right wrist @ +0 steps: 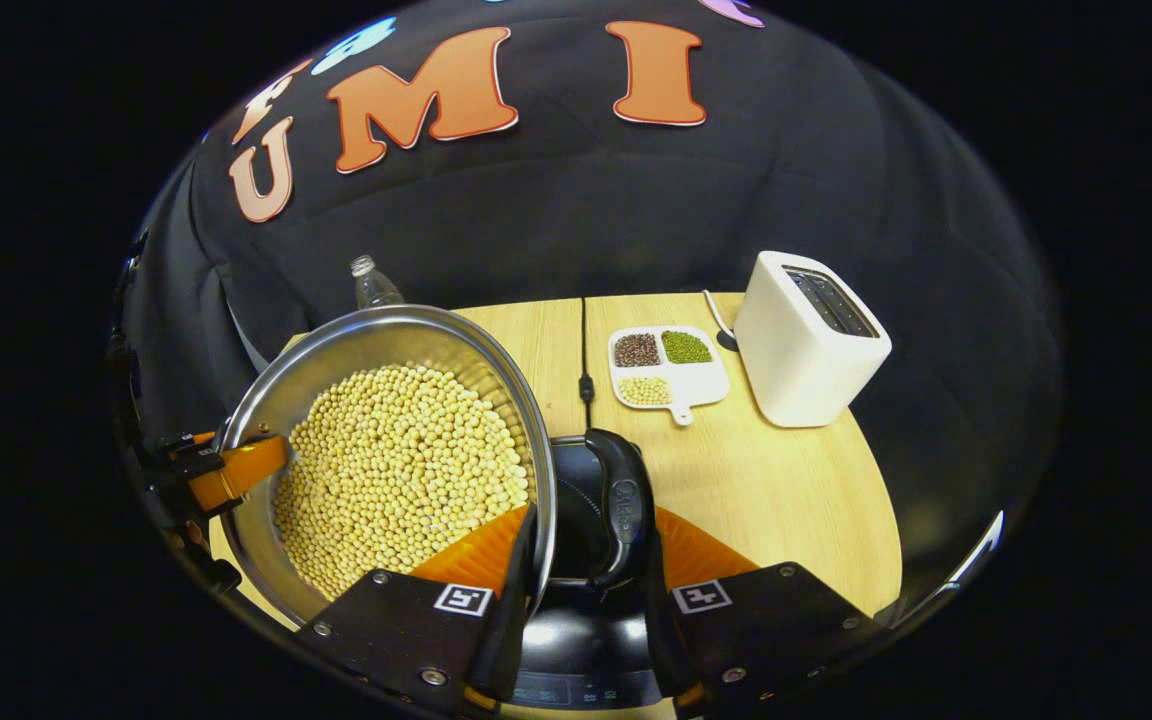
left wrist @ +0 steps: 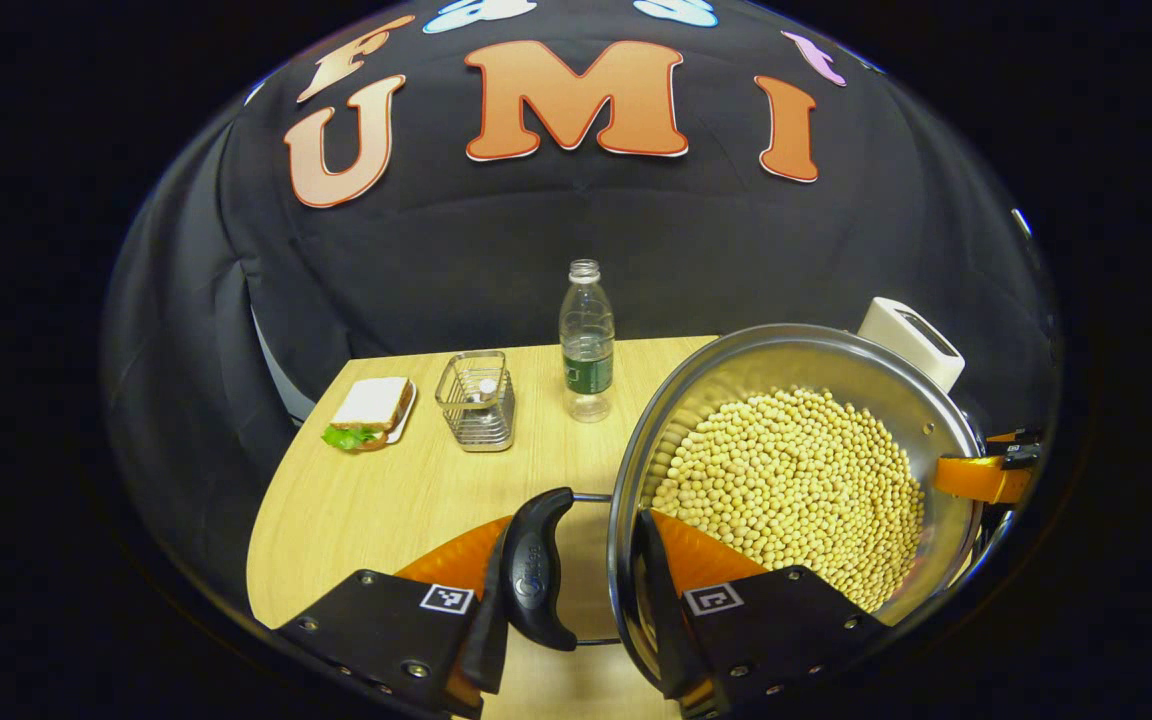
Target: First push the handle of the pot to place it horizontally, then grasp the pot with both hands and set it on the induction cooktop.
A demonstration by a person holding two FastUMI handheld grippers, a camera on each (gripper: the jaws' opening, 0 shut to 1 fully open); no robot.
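A steel pot (left wrist: 736,360) full of pale soybeans (left wrist: 796,480) hangs between my two grippers. My left gripper (left wrist: 573,540) is shut on its black side handle (left wrist: 536,570), one finger outside the handle and the other inside the rim. My right gripper (right wrist: 591,530) is shut the same way on the opposite handle (right wrist: 626,510) of the pot (right wrist: 376,335). Each view shows the other gripper across the pot (left wrist: 986,475) (right wrist: 226,470). The black induction cooktop (right wrist: 576,630) lies just under the right handle. I cannot tell whether the pot touches it.
On the wooden table (left wrist: 386,500) stand a sandwich on a plate (left wrist: 371,412), a wire basket (left wrist: 476,400) and a plastic bottle (left wrist: 586,340). A white toaster (right wrist: 806,340), a divided dish of beans (right wrist: 666,365) and a black cable (right wrist: 584,350) sit behind the cooktop.
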